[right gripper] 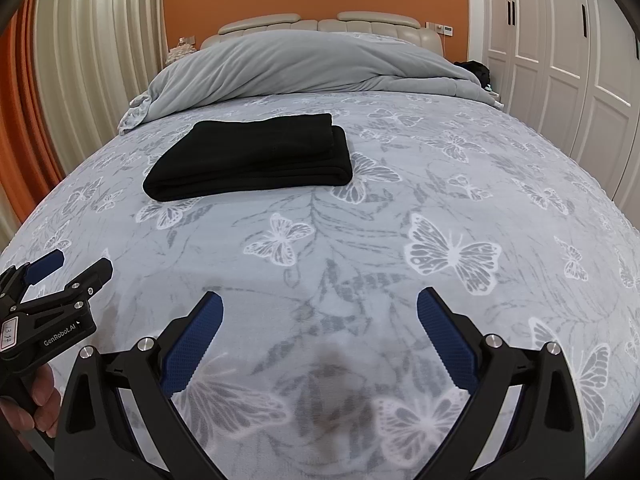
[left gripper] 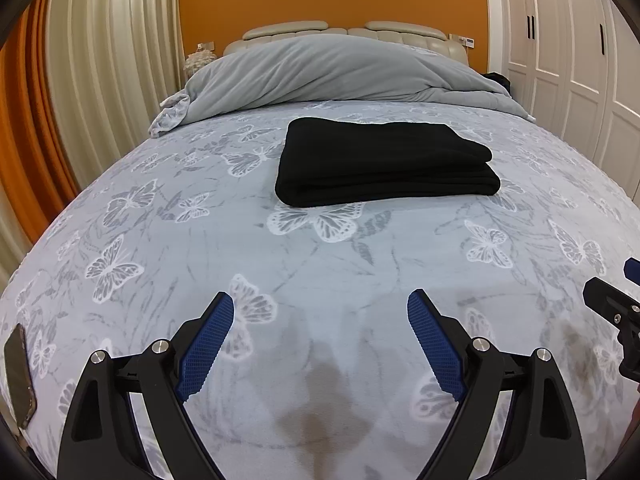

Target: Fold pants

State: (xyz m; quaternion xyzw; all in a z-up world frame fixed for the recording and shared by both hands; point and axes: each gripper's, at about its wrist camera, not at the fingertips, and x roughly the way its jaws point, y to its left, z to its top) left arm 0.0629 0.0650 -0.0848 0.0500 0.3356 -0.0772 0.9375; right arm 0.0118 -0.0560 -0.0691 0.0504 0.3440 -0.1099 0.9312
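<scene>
The black pants (left gripper: 384, 160) lie folded into a neat rectangle on the bed, beyond both grippers; they also show in the right wrist view (right gripper: 256, 156), up and to the left. My left gripper (left gripper: 320, 316) is open and empty, held low over the bedspread well short of the pants. My right gripper (right gripper: 320, 312) is open and empty too, over the bedspread to the right of the pants. The left gripper also shows at the left edge of the right wrist view (right gripper: 80, 264), held in a hand.
The bed has a grey butterfly-print bedspread (left gripper: 160, 240). A grey duvet (left gripper: 340, 72) is bunched at the headboard. A phone (left gripper: 18, 376) lies at the bed's left edge. Curtains hang on the left, white wardrobe doors (left gripper: 568, 60) stand on the right.
</scene>
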